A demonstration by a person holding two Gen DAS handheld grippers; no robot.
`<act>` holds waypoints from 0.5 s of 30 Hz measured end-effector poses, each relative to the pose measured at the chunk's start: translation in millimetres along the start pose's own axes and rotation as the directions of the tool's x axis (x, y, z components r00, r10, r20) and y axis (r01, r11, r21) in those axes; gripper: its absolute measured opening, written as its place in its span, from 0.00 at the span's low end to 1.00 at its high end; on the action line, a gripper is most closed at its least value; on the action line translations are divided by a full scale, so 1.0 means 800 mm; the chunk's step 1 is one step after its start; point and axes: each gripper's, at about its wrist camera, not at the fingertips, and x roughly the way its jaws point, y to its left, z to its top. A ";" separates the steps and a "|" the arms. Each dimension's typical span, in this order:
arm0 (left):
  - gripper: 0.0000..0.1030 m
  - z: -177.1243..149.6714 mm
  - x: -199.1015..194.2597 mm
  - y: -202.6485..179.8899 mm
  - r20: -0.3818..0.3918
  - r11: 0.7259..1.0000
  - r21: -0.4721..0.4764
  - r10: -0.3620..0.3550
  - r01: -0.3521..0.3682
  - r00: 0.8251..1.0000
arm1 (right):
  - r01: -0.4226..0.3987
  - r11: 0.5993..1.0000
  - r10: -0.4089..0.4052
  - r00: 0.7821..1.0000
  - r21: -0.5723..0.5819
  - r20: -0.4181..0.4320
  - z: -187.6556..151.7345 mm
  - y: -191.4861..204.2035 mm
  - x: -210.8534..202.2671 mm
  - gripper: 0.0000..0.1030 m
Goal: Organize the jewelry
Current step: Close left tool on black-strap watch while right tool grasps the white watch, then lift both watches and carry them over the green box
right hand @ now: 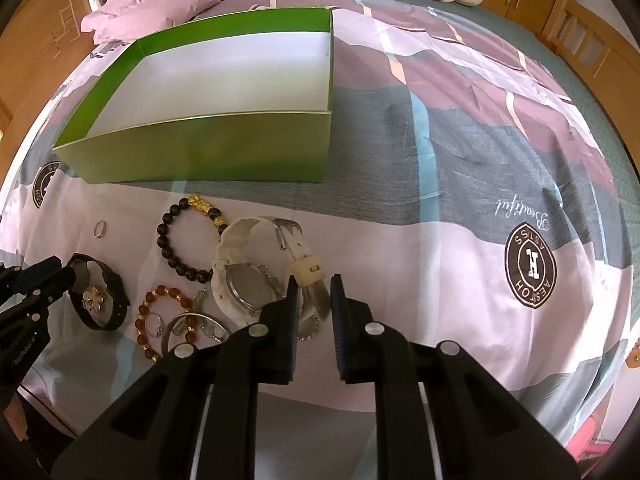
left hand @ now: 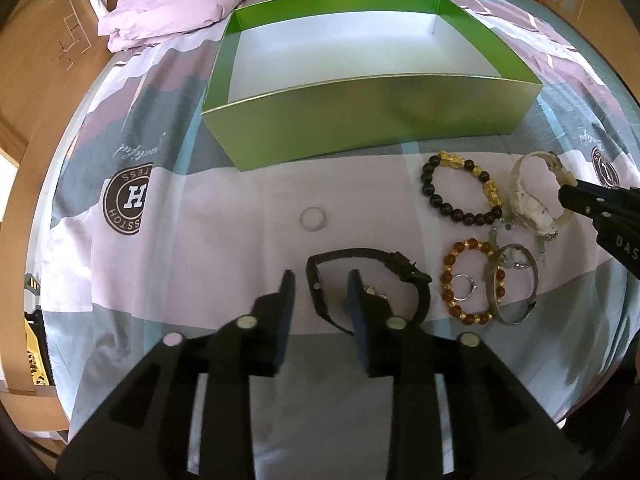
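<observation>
Black watch (left hand: 368,284) loop-up, strap sideways

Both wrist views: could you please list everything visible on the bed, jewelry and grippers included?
green box: 1, green outside, white inside, empty, behind the jewelry
black watch: 1, black, at the left gripper
white watch: 1, white, right of the cluster
black bead bracelet: 1, black and gold, before the box
amber bead bracelet: 1, amber and gold, beside the black watch
bangle: 1, silver, overlapping the amber bead bracelet
rings: 2, silver, one alone, one inside the amber bead bracelet
bedspread: 1, pink and grey, under everything
jacket: 1, pale pink, far left
left gripper: 1, black, open around the black watch strap
right gripper: 1, black, closed on the white watch strap
</observation>
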 end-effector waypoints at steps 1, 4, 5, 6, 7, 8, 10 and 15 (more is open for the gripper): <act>0.28 0.000 0.001 0.000 -0.003 1.000 0.001 -0.001 0.001 1.000 | 0.000 1.000 0.000 1.000 -0.001 0.000 -0.001 0.000 0.000 0.15; 0.39 -0.002 0.007 -0.002 -0.021 1.000 0.005 -0.001 0.001 1.000 | 0.001 1.000 -0.001 1.000 -0.002 0.000 -0.001 0.000 0.000 0.16; 0.41 -0.003 0.009 -0.002 -0.026 1.000 0.006 0.001 -0.001 1.000 | 0.002 1.000 -0.002 1.000 -0.003 0.000 -0.001 0.001 0.000 0.16; 0.41 -0.003 0.011 -0.004 -0.030 1.000 0.008 0.002 -0.002 1.000 | 0.002 1.000 -0.002 1.000 -0.003 0.001 -0.001 0.001 -0.001 0.17; 0.41 -0.004 0.012 -0.004 -0.034 1.000 0.009 0.003 -0.003 0.999 | 0.002 1.000 -0.002 1.000 -0.002 0.005 -0.001 0.000 -0.002 0.21; 0.41 -0.005 0.014 -0.005 -0.037 1.000 0.009 0.004 -0.004 0.999 | -0.001 1.000 0.001 1.000 0.001 0.013 0.000 -0.001 -0.004 0.25; 0.32 -0.005 0.017 -0.004 -0.045 1.000 0.007 0.005 -0.005 0.999 | 0.002 1.000 -0.002 1.000 0.002 0.024 0.000 -0.002 -0.008 0.31; 0.10 -0.004 0.022 0.003 -0.061 1.000 -0.019 -0.004 0.003 0.998 | 0.026 1.000 -0.026 1.000 0.005 0.011 0.000 -0.003 -0.003 0.37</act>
